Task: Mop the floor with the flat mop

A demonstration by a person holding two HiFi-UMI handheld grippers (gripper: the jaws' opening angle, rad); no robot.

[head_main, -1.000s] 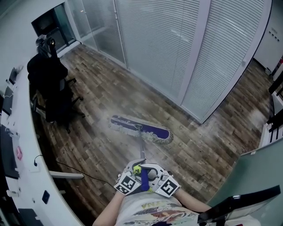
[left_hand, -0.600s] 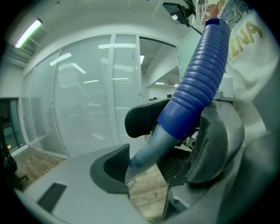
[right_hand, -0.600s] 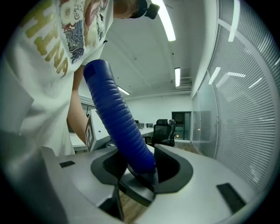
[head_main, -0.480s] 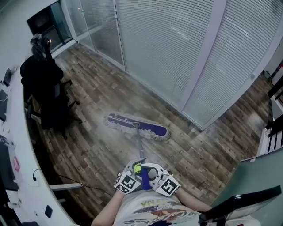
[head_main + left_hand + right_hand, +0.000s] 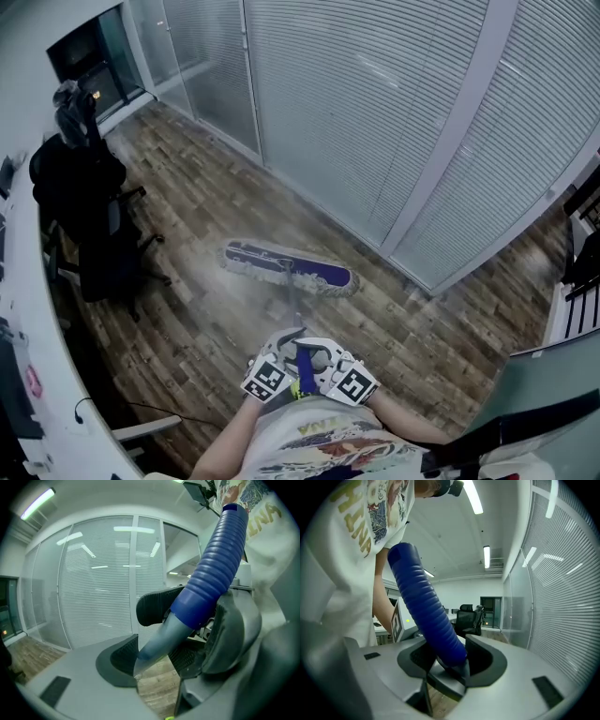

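Purple flat mop head with grey fringe point(image 5: 289, 269) lies flat on the brown wood-plank floor point(image 5: 206, 206), ahead of both grippers, near the glass partition with white blinds point(image 5: 375, 112). Its long axis runs across the head view, right end a bit lower, crosswise to the handle. The grey metal shaft point(image 5: 157, 639) runs from the head back to the person's belly, ending in the blue ribbed grip point(image 5: 424, 606).

Left gripper point(image 5: 145, 641): jaws partly apart, clamped on the shaft just where the blue grip ends. Right gripper point(image 5: 450, 660): jaws partly apart, clamped on the blue ribbed grip. They sit side by side; the left looks the nearer to the mop head.

Next push or pull likely goes along the shaft line, head staying crosswise.

Black office chair point(image 5: 94, 234) and white curved desk point(image 5: 23, 309) stand to the left, well apart from the mop head.
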